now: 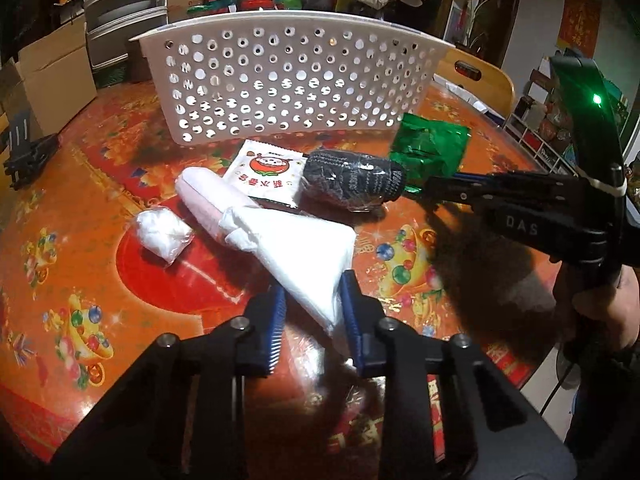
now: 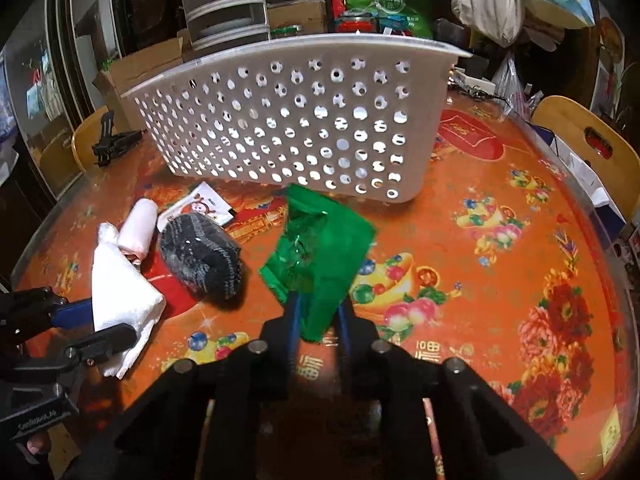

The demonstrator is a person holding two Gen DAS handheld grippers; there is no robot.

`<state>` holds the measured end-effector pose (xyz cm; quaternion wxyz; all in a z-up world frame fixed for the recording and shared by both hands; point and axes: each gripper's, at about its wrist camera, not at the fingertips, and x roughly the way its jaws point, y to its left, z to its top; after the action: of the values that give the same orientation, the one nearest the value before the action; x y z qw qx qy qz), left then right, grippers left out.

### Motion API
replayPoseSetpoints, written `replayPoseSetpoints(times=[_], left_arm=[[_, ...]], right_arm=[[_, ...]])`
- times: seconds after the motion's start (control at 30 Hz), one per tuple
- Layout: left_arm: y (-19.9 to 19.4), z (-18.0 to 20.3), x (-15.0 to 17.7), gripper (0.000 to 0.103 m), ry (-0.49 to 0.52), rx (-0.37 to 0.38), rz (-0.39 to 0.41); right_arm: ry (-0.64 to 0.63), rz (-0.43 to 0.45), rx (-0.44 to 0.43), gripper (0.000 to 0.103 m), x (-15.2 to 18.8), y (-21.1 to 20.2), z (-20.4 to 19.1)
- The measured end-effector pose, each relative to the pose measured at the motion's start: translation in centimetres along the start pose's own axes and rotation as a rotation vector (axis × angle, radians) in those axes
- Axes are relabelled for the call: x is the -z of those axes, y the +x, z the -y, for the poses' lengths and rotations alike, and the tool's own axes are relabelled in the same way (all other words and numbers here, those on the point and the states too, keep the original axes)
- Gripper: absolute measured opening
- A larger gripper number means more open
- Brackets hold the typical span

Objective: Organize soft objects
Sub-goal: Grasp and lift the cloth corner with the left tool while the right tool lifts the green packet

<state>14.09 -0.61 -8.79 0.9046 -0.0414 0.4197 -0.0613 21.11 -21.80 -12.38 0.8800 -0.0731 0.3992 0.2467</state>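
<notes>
Green crinkled foil bag pinched in right claw

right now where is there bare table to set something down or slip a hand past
Free: the wide stretch of table right of the green foil bag, and the patch left of the small clear bag. Crowded: in front of the white basket, where the black socks, roll, sachet and white bag cluster.

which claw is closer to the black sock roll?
Right. The right claw grips the green packet lying just beside the black sock roll; the left claw holds the white tissue, farther off.
</notes>
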Motion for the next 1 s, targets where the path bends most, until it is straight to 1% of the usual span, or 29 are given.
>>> replayPoseSetpoints(times=[0.1,0.3,0.53,0.8,1.0], left_arm=[[-0.5,-0.4,0.2,0.018,-0.008,0.011,0.019],[-2.3,-0.8,0.9,0.015,-0.005,0.020,0.073],[-4.1,-1.1,1.6,0.015,-0.009,0.028,0.109],[-5.3,-1.1,1.2,0.015,-0.014,0.033,0.142],[-6.8,-1.5,0.5,0.015,-0.025,0.051,0.178]], right_arm=[[0.005,0.023,-0.008,0.009,0.4,-0.8,-0.1],[0.010,0.076,-0.012,0.007,0.9,-3.1,-0.3],[0.018,0.127,-0.021,0.004,1.1,-5.4,-0.5],[0.009,0.153,-0.031,0.004,0.7,-7.1,-0.8],[-0.002,0.184,-0.030,0.004,0.0,-8.7,-1.2]])
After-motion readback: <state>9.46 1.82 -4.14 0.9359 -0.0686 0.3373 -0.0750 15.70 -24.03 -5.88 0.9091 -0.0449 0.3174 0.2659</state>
